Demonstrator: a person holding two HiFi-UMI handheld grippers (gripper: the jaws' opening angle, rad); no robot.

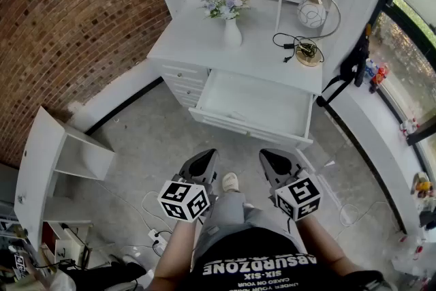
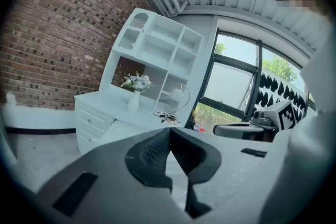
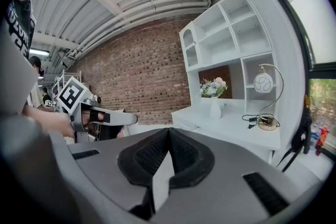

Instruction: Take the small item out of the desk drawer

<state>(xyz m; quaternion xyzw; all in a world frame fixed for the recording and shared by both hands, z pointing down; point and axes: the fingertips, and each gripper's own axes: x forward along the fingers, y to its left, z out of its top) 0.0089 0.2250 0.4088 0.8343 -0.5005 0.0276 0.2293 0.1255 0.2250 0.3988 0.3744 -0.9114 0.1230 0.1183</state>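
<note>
Head view: flowers in vase; drawer contents unclear.

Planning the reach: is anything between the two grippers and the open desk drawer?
Nothing visible: only floor lies between the left gripper, the right gripper and the open drawer. No item shows inside it.

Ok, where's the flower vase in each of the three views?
Head view: flower vase upper centre, on the desk.
Left gripper view: flower vase left of centre.
Right gripper view: flower vase right of centre.
Shared landmark: the globe lamp to its right.
</note>
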